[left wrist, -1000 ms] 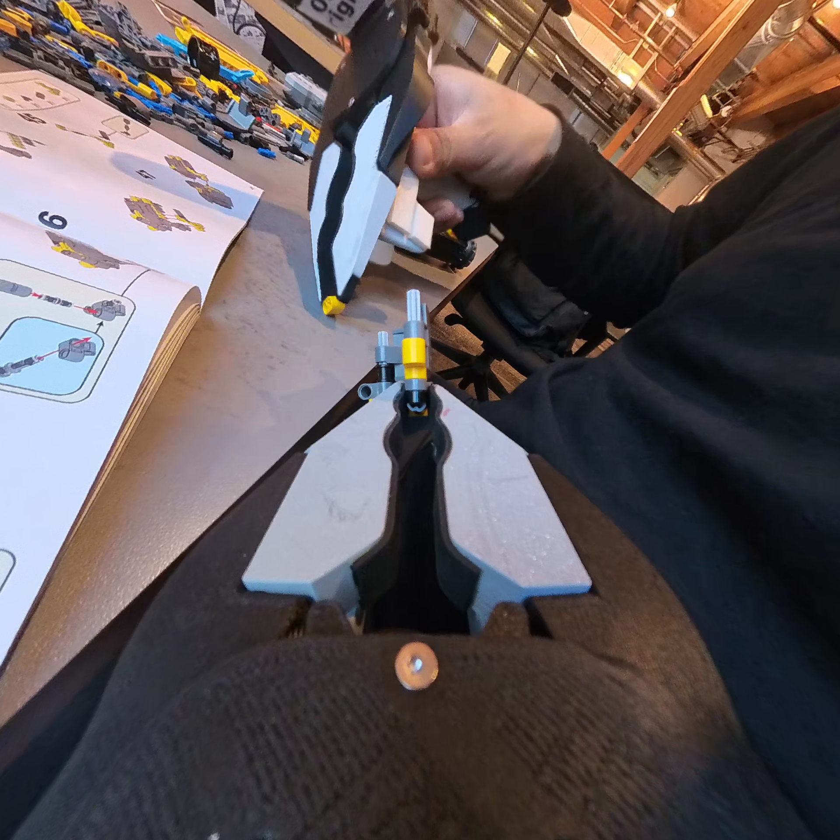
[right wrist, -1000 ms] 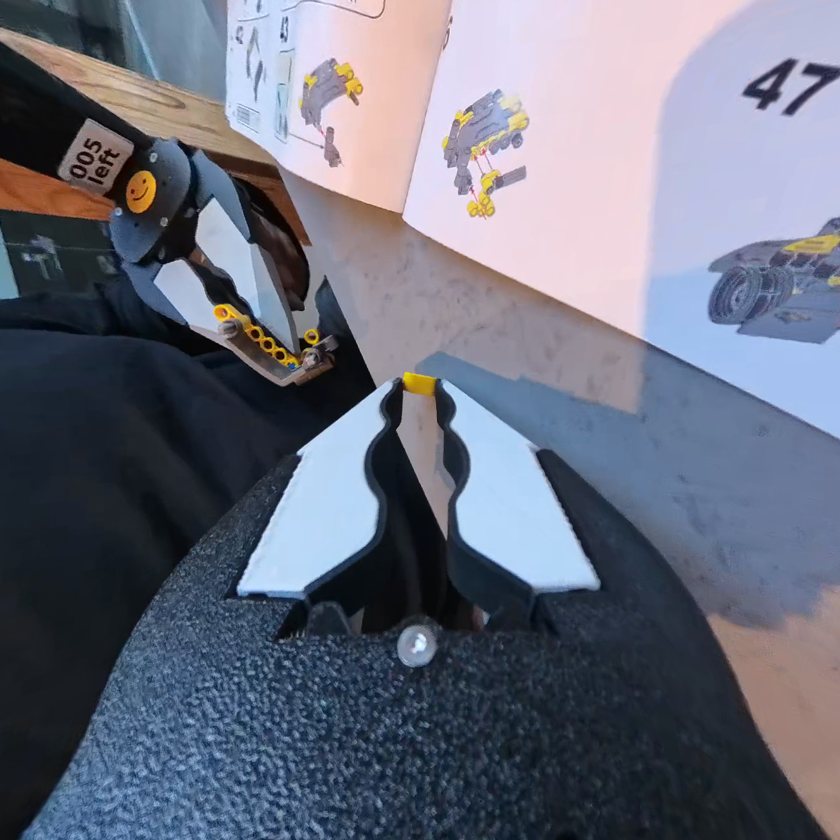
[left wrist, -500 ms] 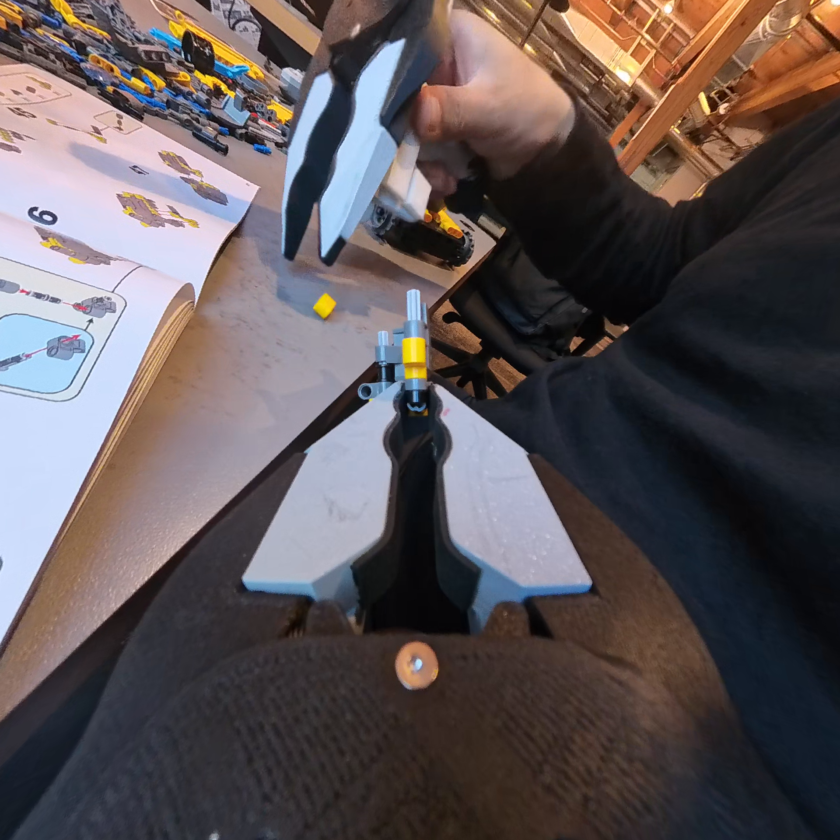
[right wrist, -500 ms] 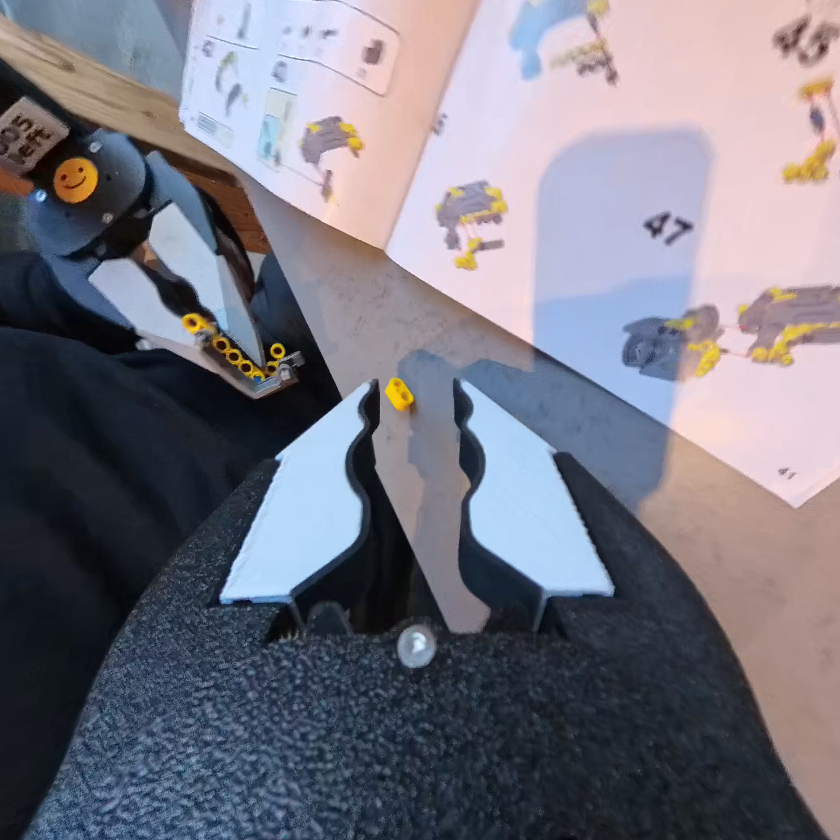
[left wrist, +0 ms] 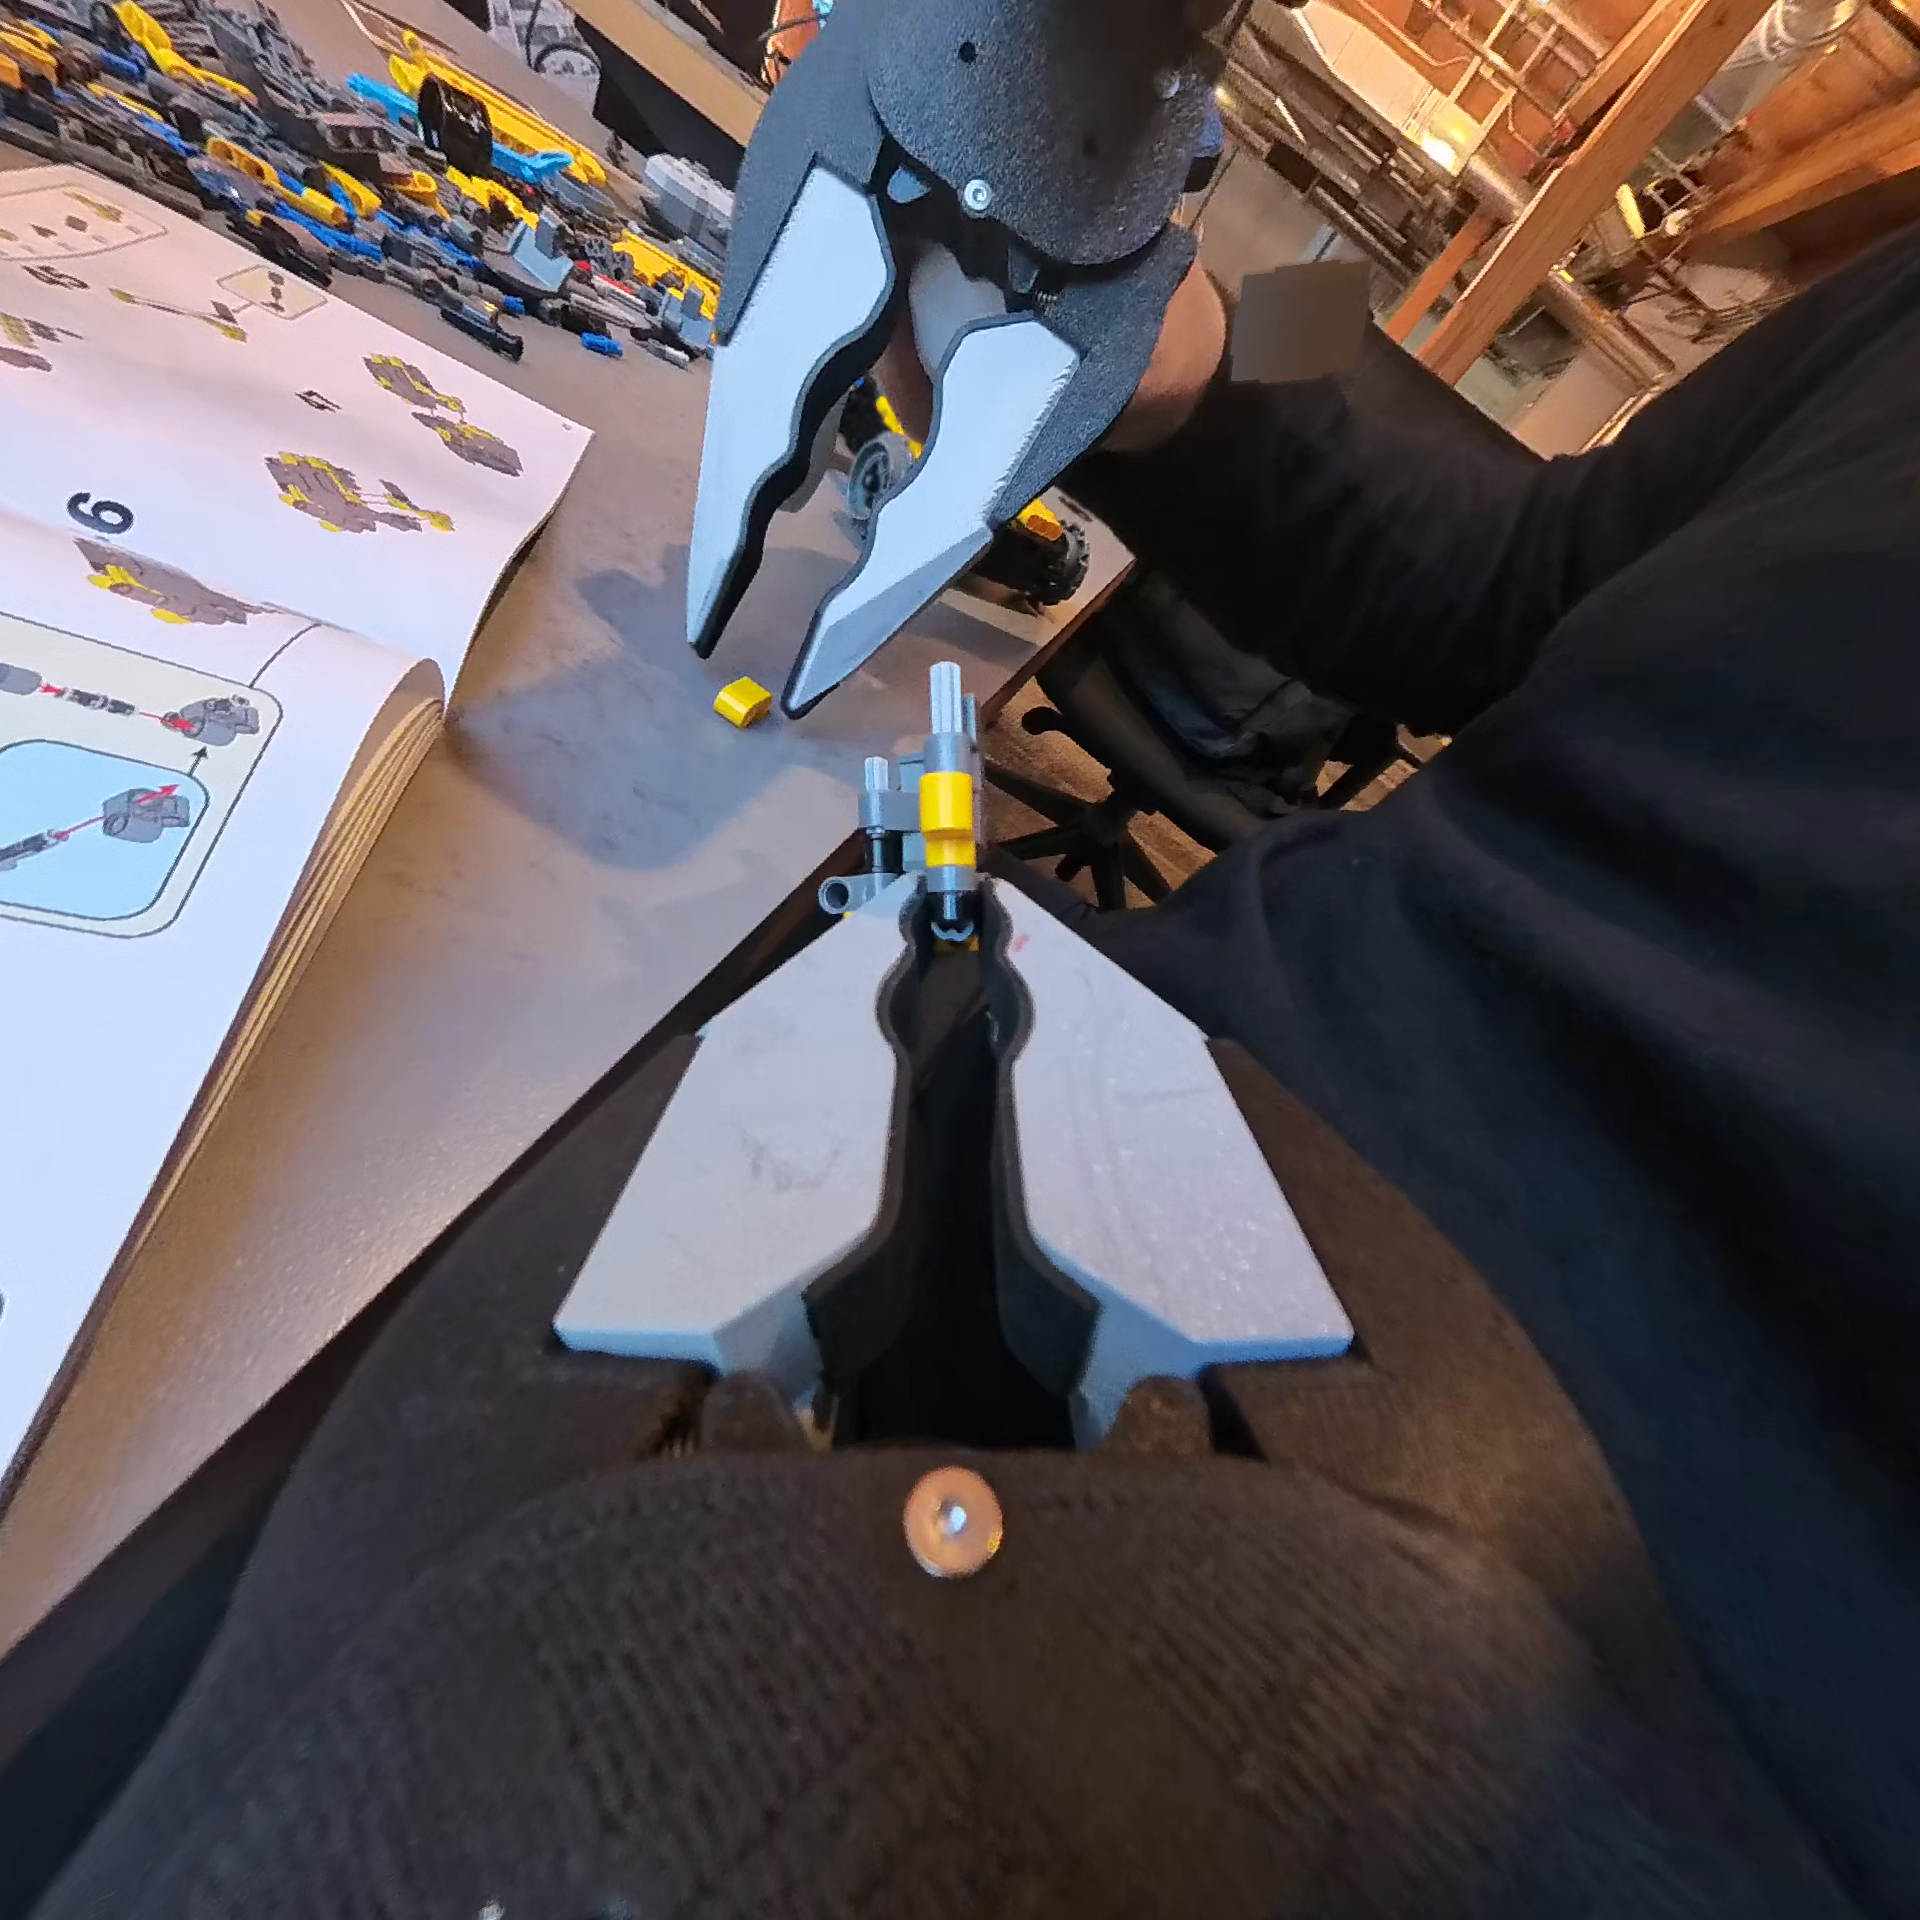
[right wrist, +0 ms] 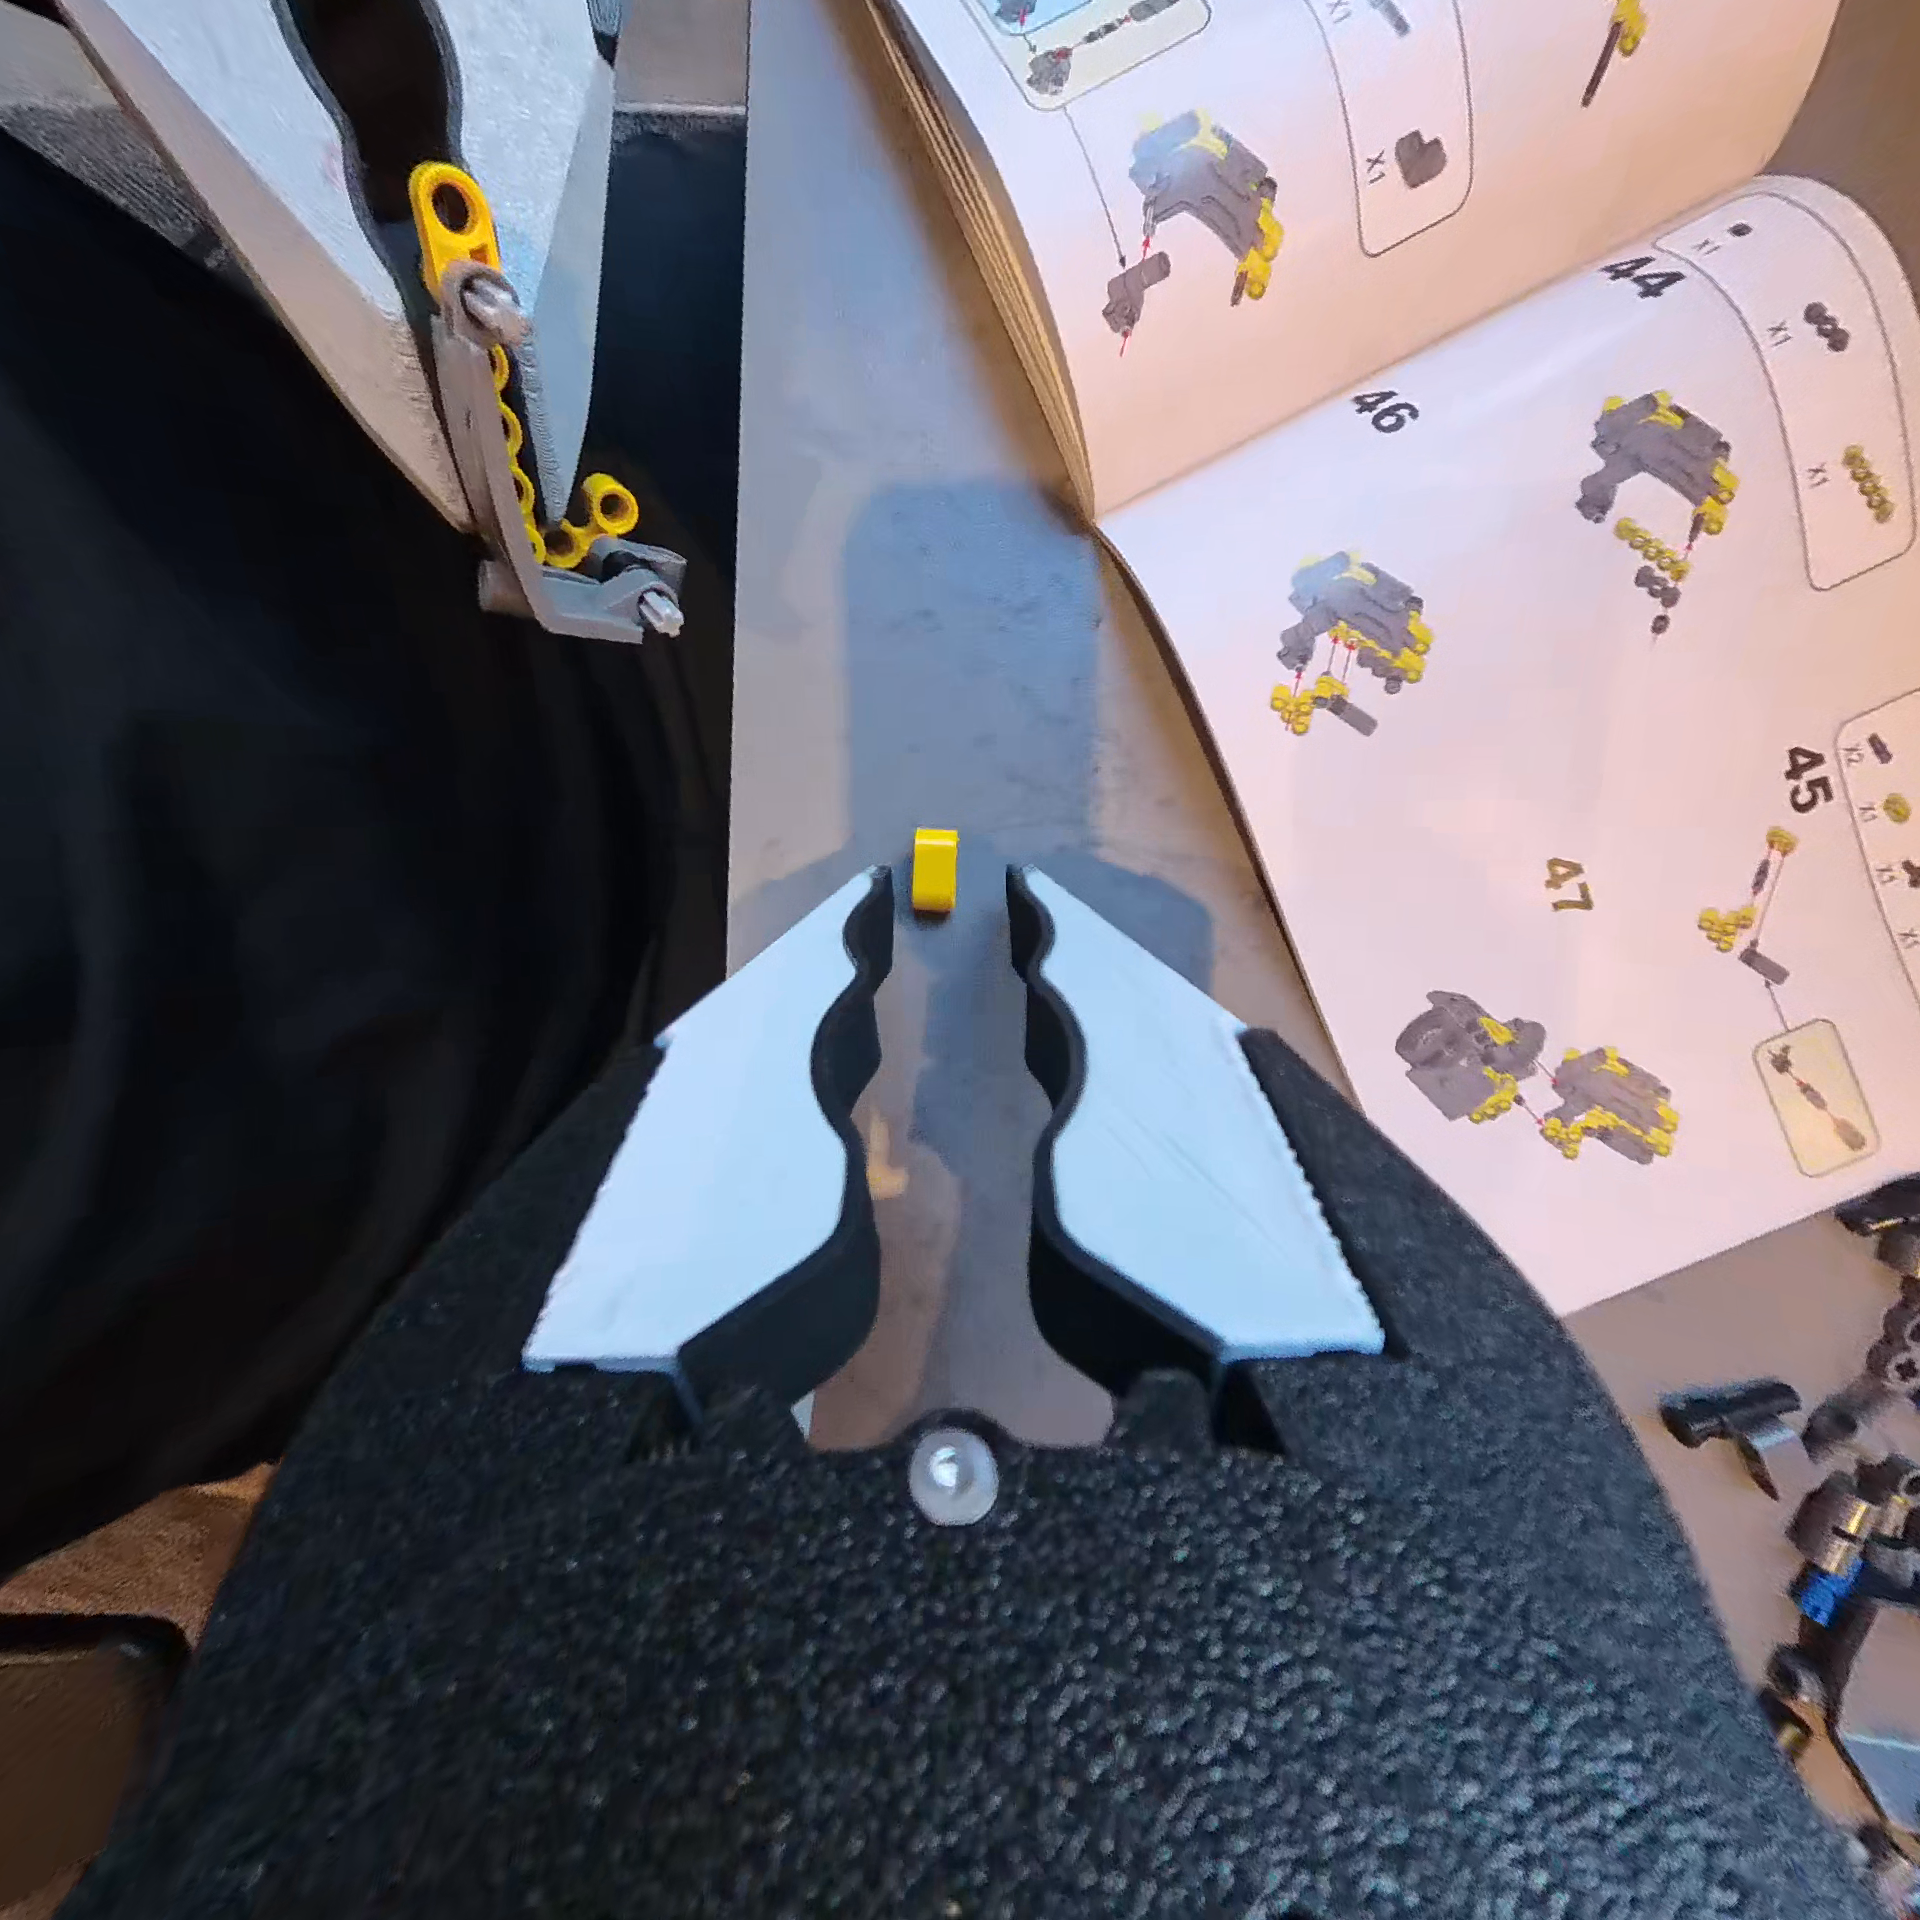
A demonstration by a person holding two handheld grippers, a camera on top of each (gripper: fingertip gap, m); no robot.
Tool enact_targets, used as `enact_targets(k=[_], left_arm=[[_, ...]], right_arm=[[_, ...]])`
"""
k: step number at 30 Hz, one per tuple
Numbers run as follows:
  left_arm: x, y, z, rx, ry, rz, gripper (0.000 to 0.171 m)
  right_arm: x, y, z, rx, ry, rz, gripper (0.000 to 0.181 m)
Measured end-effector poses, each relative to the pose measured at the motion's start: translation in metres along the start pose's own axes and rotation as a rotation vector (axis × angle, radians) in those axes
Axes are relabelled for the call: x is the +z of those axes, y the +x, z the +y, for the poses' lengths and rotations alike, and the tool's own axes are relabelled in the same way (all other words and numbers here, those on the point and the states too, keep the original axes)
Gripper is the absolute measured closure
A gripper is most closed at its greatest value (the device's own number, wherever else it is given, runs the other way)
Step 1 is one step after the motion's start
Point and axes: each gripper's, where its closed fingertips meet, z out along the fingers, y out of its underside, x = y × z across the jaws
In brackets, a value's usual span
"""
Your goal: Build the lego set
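L tool [left wrist: 948, 914]: fingers pressed together on a small grey-and-yellow assembly [left wrist: 940, 821], held off the bench edge over the person's black clothing. From its own cam the assy sticks straight out ahead of the tips: grey axle on top, yellow bush under it, a grey pin connector poking out to the tool's left. In the R wrist view the same L tool [right wrist: 514, 499] sits up and to the left of the R tool. There the assembly [right wrist: 582, 608] shows as a bent grey beam with a yellow holed beam alongside it, clamped along the finger gap.

R tool [right wrist: 951, 883]: fingers apart, nothing in them. It points down at the bench [right wrist: 935, 623]. A small yellow piece [right wrist: 933, 871] lies loose on the bench right at the tip line, inside the gap, a bit nearer the tool's left finger. No contact w/ either finger that I can see. Can't tell if the tips touch the bench.

L wrist view agrees: R tool [left wrist: 750, 681] tips straddle the yellow piece [left wrist: 742, 698], just ahead of the L tool.

Around: open instruction booklet [right wrist: 1455, 623] to the R tool's right, near it. Dark loose parts [right wrist: 1849, 1507] at that tool's far right. Pile of yellow, blue and grey parts [left wrist: 312, 177] far ahead-left of the L tool.
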Motion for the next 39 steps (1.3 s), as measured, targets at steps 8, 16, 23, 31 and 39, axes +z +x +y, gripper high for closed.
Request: enact_targets(k=[8, 16, 23, 31, 39], left_arm=[[0.002, 0.000, 0.001, -0.041, 0.002, 0.009, 0.164], [0.005, 0.002, 0.003, -0.045, -0.010, 0.014, 0.165], [0.003, 0.000, 0.002, -0.045, -0.003, 0.006, 0.165], [0.004, 0.002, 0.004, -0.049, -0.008, 0.016, 0.165], [0.005, 0.001, 0.005, -0.048, -0.011, 0.014, 0.165]], right_arm=[[0.002, -0.003, -0.004, 0.059, 0.063, -0.028, 0.165], [-0.003, -0.003, 0.000, 0.165, 0.109, -0.083, 0.165], [-0.016, -0.003, -0.013, 0.254, 0.250, -0.132, 0.180], [-0.010, 0.005, 0.003, 0.279, 0.189, -0.036, 0.164], [-0.002, 0.002, 0.005, 0.216, 0.161, -0.012, 0.164]])
